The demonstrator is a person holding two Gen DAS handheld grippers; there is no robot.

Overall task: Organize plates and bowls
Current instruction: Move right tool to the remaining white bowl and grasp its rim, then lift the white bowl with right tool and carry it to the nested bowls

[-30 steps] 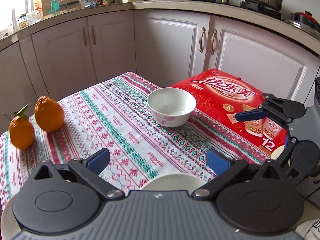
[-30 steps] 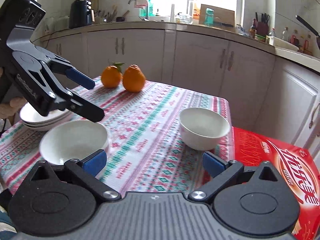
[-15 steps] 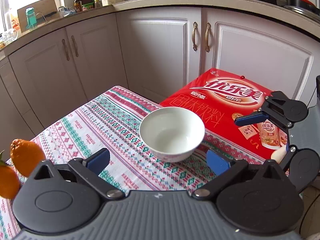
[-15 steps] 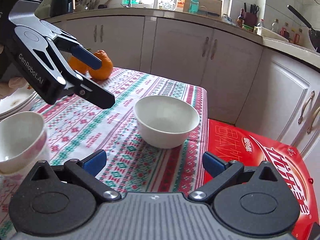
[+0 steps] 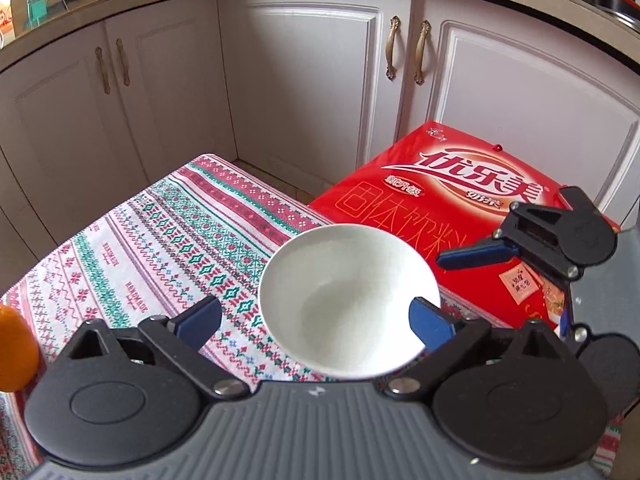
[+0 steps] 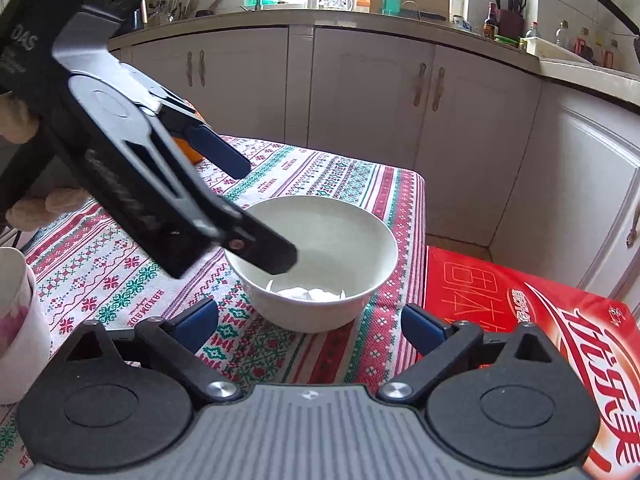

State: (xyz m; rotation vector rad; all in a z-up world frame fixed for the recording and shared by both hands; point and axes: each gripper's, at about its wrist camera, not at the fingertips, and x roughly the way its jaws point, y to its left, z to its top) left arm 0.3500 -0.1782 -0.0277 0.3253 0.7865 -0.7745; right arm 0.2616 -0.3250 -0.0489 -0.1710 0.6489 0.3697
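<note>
The white bowl [image 5: 350,300] stands upright on the patterned tablecloth [image 5: 160,248] near the table's far right corner, close beside a red carton [image 5: 460,200] that lies just off the cloth's edge. Its inside looks empty.

The left tool [image 5: 316,318] hangs over the bowl with its jaws spread. They have just been closing a little. In the left wrist view the right blue pad overlaps the bowl's rim and the left pad stands clear over the cloth; whether any pad touches the bowl, I cannot tell. In the right wrist view this tool [image 6: 264,208] reaches in from the left, its lower finger across the bowl [image 6: 320,256].

The right tool [image 6: 310,324] is short of the bowl on its near side, jaws wide and also just closing slightly, nothing pressed between them.

Another white bowl [image 6: 16,320] shows at the left edge, and an orange [image 5: 14,352] sits on the cloth's left.
</note>
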